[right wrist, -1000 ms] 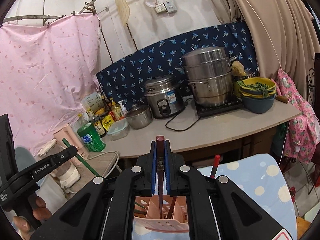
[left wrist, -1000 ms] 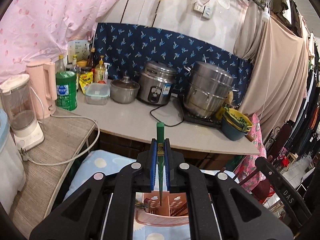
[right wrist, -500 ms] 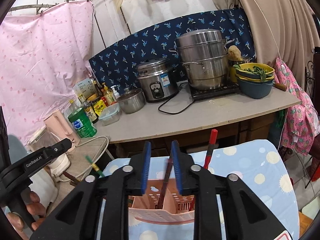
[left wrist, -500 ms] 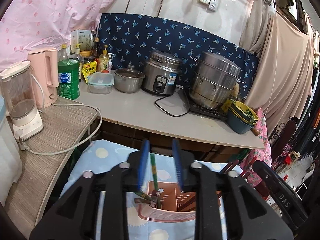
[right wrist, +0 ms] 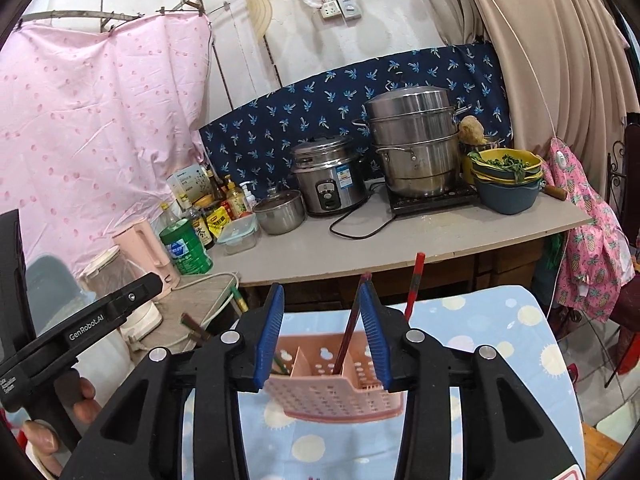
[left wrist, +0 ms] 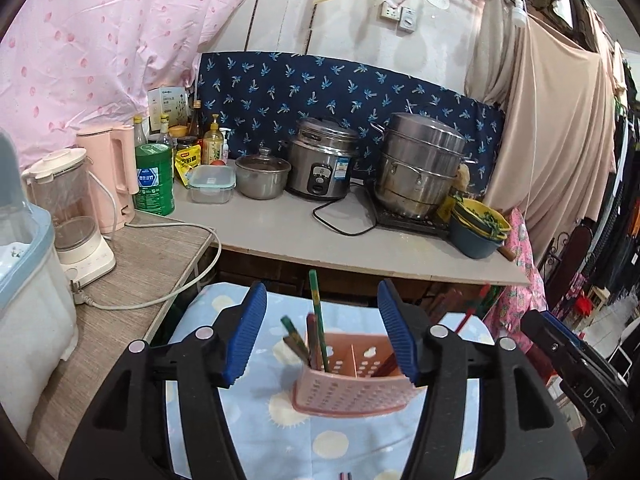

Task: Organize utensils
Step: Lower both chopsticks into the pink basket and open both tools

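Pink utensil caddy [left wrist: 352,376] sits on the spotted cloth [left wrist: 248,408], sticks already sorted: green chopstick [left wrist: 318,320] left compartment, dark red chopstick [right wrist: 350,330] right. Left hand-held gripper [left wrist: 320,336] opening wide, right hand-held gripper [right wrist: 320,332] opening narrower, neither gripping. Leftovers: can't tell.

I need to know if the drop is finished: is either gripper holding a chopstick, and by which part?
Neither. The left gripper and right gripper are opening, pads off the chopsticks standing in the pink holder.

Grey counter [left wrist: 280,236] under navy leaf-print cloth [left wrist: 340,92], pink sheet [right wrist: 100,112] alongside
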`<action>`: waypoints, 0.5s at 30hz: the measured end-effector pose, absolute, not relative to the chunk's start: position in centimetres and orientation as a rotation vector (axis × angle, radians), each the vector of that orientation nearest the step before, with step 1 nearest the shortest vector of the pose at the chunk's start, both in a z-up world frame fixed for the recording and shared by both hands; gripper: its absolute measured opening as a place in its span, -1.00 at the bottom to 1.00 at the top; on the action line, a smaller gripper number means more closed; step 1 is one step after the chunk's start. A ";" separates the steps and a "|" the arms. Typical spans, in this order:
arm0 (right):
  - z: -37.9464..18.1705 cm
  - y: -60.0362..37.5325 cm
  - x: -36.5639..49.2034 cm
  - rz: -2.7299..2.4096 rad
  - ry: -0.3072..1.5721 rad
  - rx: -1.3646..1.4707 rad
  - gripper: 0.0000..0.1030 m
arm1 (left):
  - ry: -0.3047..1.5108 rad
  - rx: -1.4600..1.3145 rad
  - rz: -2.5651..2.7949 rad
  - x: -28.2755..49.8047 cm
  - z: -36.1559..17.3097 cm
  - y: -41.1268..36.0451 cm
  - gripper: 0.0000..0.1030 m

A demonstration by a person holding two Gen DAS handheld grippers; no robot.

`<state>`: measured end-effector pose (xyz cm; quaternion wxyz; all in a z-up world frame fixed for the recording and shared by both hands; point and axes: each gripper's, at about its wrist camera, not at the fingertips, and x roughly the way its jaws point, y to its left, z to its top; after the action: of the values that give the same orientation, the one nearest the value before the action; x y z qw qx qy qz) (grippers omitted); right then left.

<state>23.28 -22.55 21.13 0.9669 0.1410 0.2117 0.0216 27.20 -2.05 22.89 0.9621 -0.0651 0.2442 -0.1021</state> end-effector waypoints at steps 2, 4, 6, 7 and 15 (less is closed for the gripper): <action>20.8 -22.3 22.0 0.050 0.437 0.280 -0.25 | 0.501 -0.107 -0.203 25.9 22.6 -2.2 0.07; 20.5 -22.0 20.8 0.054 0.445 0.278 -0.25 | 0.507 -0.098 -0.205 24.8 22.4 -2.1 0.07; 20.0 -21.7 19.3 0.050 0.452 0.271 -0.25 | 0.521 -0.082 -0.207 23.7 21.9 -2.2 0.07; 19.7 -21.5 18.7 0.054 0.457 0.275 -0.24 | 0.527 -0.074 -0.208 23.2 21.6 -2.2 0.07; 17.0 -20.4 13.8 0.052 0.507 0.257 -0.24 | 0.591 -0.012 -0.200 18.9 18.3 -2.5 0.07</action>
<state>13.78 -20.38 17.02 0.9596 0.1266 0.2498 0.0256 18.94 -2.52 18.34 0.9517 -0.0061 0.2907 -0.0983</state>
